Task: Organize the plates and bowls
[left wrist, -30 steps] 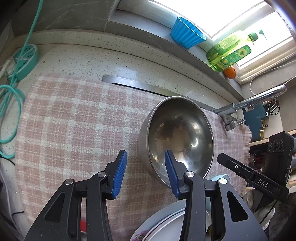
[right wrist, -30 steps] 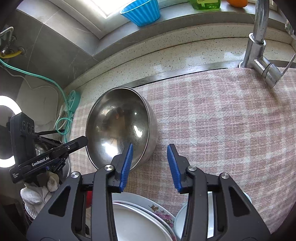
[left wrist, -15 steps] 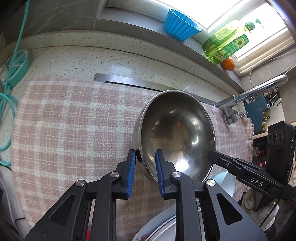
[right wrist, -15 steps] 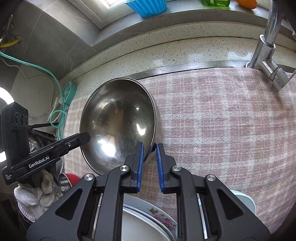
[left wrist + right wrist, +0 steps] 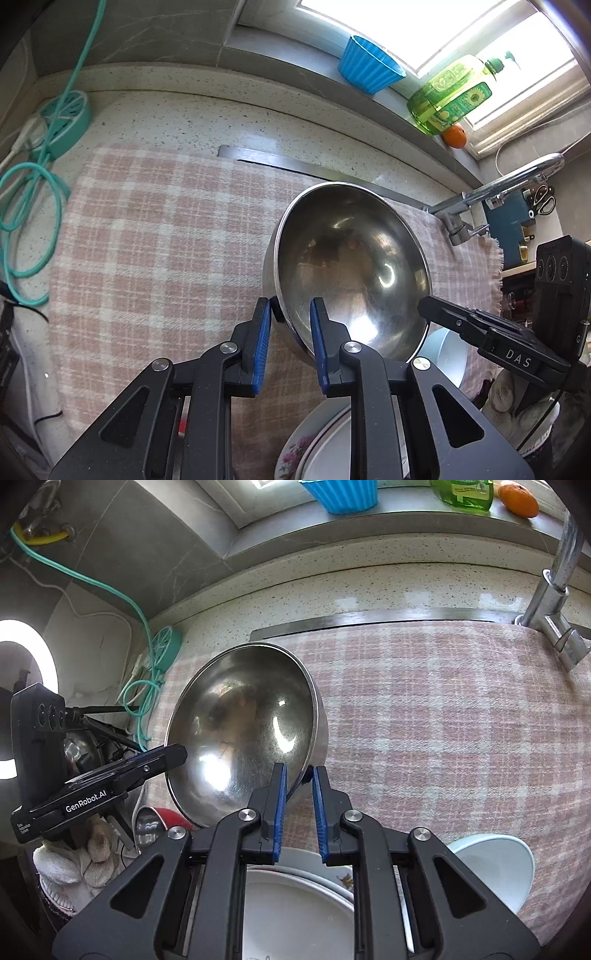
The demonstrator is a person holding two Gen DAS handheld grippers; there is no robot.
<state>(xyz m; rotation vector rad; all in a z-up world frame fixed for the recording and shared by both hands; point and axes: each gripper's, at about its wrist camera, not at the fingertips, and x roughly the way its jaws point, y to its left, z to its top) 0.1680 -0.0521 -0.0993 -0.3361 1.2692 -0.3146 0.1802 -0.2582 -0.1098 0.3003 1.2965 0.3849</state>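
Note:
A large steel bowl [image 5: 351, 269] hangs tilted over the pink checked cloth [image 5: 155, 236]. My left gripper [image 5: 290, 310] is shut on its near left rim, one blue pad inside and one outside. My right gripper [image 5: 299, 775] is shut on the opposite rim of the same steel bowl [image 5: 240, 731]. Each gripper shows in the other's view: the right gripper [image 5: 491, 343] and the left gripper [image 5: 110, 786], both at the bowl's edge. Below the fingers lies a stack of plates [image 5: 295, 915], the lower one with a floral rim [image 5: 295, 450]. A pale blue bowl [image 5: 491, 864] sits beside the stack.
A steel faucet [image 5: 554, 605] stands at the cloth's far right. On the window sill are a blue cup [image 5: 369, 70], a green soap bottle [image 5: 450, 96] and an orange [image 5: 454, 134]. A teal cable and plug strip [image 5: 55, 122] lie at the left. A red cup [image 5: 166, 816] sits near the gloved hand [image 5: 74, 864].
Both grippers closed from open onto the steel bowl's rim. The bowl has since shifted in the views with both grippers on it.

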